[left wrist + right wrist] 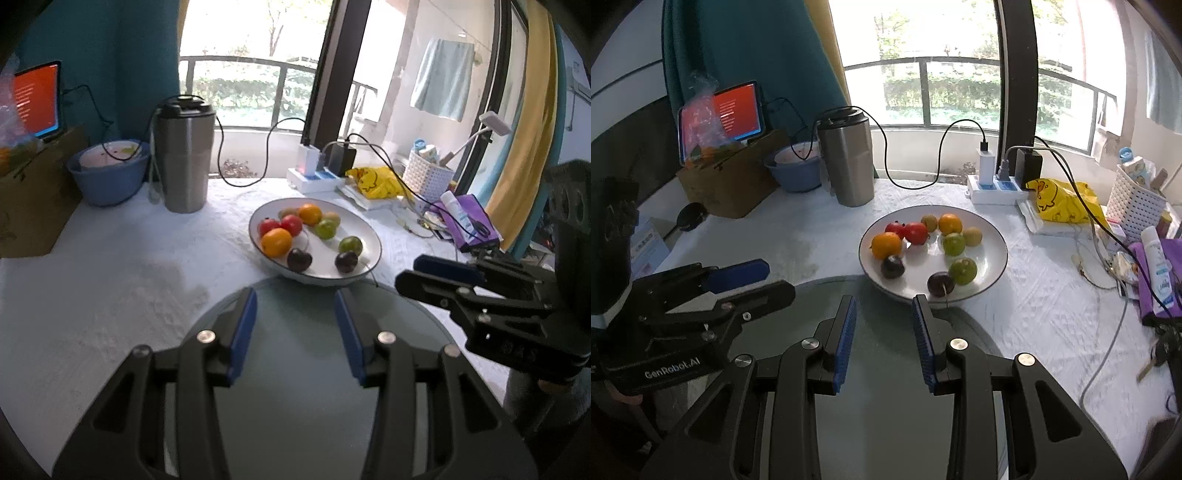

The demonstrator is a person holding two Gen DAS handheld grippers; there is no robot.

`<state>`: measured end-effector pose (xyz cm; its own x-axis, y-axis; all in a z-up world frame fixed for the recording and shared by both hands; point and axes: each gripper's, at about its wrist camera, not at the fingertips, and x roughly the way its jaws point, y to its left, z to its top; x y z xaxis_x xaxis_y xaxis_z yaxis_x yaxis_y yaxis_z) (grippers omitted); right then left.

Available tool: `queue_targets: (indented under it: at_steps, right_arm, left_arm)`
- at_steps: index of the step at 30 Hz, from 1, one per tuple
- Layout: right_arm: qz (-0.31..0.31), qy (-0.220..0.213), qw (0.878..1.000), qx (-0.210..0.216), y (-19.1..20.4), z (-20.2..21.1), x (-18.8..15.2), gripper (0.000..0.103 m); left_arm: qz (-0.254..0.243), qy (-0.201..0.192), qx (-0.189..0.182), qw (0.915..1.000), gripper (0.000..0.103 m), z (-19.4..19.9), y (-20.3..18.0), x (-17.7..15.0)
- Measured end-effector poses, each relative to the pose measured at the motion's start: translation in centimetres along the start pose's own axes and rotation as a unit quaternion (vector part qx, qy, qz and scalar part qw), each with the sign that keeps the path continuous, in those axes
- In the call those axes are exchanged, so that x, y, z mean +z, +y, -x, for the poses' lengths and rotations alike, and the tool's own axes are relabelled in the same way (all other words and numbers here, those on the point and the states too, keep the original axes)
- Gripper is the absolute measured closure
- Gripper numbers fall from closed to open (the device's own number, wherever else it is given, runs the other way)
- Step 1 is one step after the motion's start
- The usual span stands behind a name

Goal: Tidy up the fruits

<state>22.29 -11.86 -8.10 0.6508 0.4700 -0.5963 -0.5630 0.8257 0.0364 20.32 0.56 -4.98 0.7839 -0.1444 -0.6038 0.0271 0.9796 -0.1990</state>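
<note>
A: Any writing you can read?

B: "GenRobot.AI" in pale letters on the body of the left gripper (753,277), seen from the right wrist view. The red tablet screen (737,110) behind the white plate (993,266) has white lines of text, too small to read. The white bottle (1158,266) far right of the plate carries blue print I cannot make out.

A: Where are the fruits?

B: All on the white plate: two oranges (885,244), two red fruits (916,232), two green ones (963,270), two dark plums (940,283), and two small tan ones (972,236) at the back.

A: And the grippers?

B: The left gripper (295,325) has its blue pads spread wide with nothing between them, hanging over the round grey glass disc (295,387) just in front of the plate. The right gripper (884,332) is likewise parted and holds nothing, its right fingertip close to the plate's near rim.

A: Room around the plate?

B: Bare white cloth (110,295) lies to the plate's left. Behind it stand a steel tumbler (846,162) and a power strip (993,184); to the right, a yellow bag (1063,203), cables and a white basket (1134,206) crowd in.
</note>
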Motion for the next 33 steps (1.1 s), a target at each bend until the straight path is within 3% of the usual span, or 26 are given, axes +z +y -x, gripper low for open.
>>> queue_targets:
  at_steps: [4,6,7,13,15,17,19,24,26,33]
  right_arm:
    - [-0.001,-0.002,1.0,-0.002,0.6,1.0,-0.8,0.07]
    - [-0.003,-0.003,1.0,-0.003,0.9,1.4,-1.2,0.07]
    - [-0.003,-0.003,1.0,-0.004,1.1,1.7,-1.5,0.07]
    - [-0.007,-0.013,1.0,-0.015,2.0,3.5,-2.8,0.069]
    - [-0.009,-0.015,1.0,-0.02,2.2,3.9,-3.2,0.062]
    - [-0.011,-0.02,0.999,-0.022,2.4,4.5,-3.4,0.042]
    - [-0.012,-0.027,0.999,-0.028,2.8,5.3,-3.5,0.036]
    - [-0.016,-0.044,0.998,-0.044,3.2,7.3,-3.3,0.032]
    - [-0.023,-0.049,0.997,-0.055,3.1,8.1,-3.1,0.023]
    - [-0.035,-0.082,0.992,-0.088,3.6,11.6,-2.0,0.022]
  left_arm:
    - [0.0,-0.015,0.005,0.9999,0.053,1.5,0.1,-0.5]
    - [0.007,-0.021,0.002,0.9997,0.019,2.3,0.3,-0.8]
    - [0.009,-0.026,0.001,0.9996,0.016,2.8,0.3,-0.9]
    - [-0.005,-0.043,0.013,0.999,0.016,5.2,-0.2,-2.0]
    - [-0.009,-0.046,0.016,0.9987,0.016,5.8,-0.4,-2.3]
    - [-0.013,-0.052,0.023,0.9983,0.016,6.7,-0.6,-2.5]
    - [-0.011,-0.058,0.032,0.9978,0.015,7.6,-0.7,-2.6]
    - [-0.009,-0.09,0.033,0.9954,0.015,10.6,-0.9,-2.3]
    - [-0.017,-0.099,0.034,0.9943,0.015,11.8,-1.3,-2.1]
    - [-0.038,-0.139,0.056,0.988,0.015,15.5,-2.7,-1.1]
